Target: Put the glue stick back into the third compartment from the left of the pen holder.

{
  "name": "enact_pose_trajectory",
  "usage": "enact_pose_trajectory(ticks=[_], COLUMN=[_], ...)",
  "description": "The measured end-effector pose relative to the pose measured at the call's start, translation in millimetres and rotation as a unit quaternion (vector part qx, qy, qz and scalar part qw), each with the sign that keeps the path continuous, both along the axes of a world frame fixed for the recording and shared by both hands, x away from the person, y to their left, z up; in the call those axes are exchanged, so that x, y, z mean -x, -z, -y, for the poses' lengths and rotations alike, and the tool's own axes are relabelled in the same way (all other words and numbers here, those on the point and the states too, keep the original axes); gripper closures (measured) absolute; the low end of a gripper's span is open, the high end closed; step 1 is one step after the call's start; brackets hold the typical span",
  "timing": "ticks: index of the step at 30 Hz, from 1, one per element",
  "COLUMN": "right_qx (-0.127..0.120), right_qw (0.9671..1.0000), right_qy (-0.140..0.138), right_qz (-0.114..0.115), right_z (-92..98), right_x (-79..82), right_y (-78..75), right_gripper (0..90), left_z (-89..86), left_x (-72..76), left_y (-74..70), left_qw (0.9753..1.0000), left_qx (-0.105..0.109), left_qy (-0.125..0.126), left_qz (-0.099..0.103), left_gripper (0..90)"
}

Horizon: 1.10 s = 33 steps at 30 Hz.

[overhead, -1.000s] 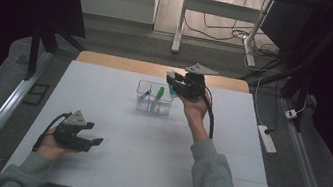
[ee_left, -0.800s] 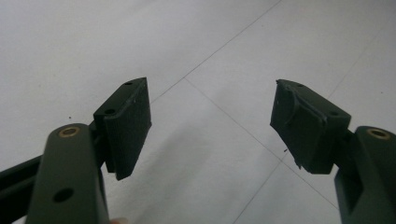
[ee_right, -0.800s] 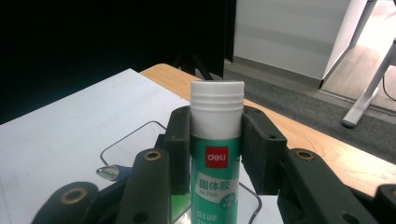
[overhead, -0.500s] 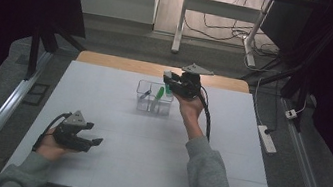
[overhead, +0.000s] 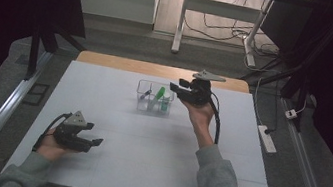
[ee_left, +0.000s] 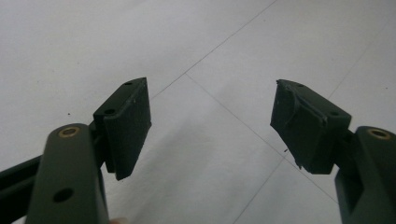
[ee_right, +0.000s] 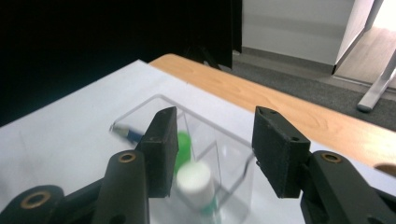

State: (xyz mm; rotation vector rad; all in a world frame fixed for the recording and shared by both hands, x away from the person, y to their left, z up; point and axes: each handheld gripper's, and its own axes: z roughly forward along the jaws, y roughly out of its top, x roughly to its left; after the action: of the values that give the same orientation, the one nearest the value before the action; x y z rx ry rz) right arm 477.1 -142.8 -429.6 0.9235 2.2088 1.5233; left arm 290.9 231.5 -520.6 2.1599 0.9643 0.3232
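Our right gripper hangs spread just right of the clear organizer, nearest its white-capped marker; left gripper, also spread, sits well away.

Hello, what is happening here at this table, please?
A person holds a two-jaw gripper in each hand at a white table. The right gripper is raised, open, at the right edge of a clear box that holds a green marker, a white-capped item and a dark pen. It grips nothing yet. The left gripper rests low near the table's front, open, with nothing between its jaws.
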Motion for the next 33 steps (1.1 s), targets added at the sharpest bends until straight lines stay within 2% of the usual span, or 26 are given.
enact_pose_trajectory(ticks=[9,16,22,33], right_qx=[0.026,0.049,0.063,0.083], right_qw=[0.9996,0.9987,0.9977,0.9955], right_qy=[-0.009,-0.011,-0.013,-0.02], right_qz=[-0.011,-0.011,-0.02,-0.043], right_z=[42.3,77.7,100.8,131.9], right_x=[33.4,70.2,97.5,125.8], right_y=[4.4,11.1,20.8,46.5], right_gripper=[48.0,47.8,47.0,44.8], left_z=[0.2,1.1,1.9,2.4], left_x=[0.5,0.4,1.2,1.5], left_y=[-0.4,-0.5,-0.9,-1.5], left_qw=[1.0,1.0,1.0,0.9999], left_qx=[0.0,-0.001,-0.001,0.001], left_qy=[-0.005,-0.006,-0.007,-0.01], left_qz=[0.001,0.001,0.003,0.006], left_gripper=[27.8,27.7,27.7,27.7])
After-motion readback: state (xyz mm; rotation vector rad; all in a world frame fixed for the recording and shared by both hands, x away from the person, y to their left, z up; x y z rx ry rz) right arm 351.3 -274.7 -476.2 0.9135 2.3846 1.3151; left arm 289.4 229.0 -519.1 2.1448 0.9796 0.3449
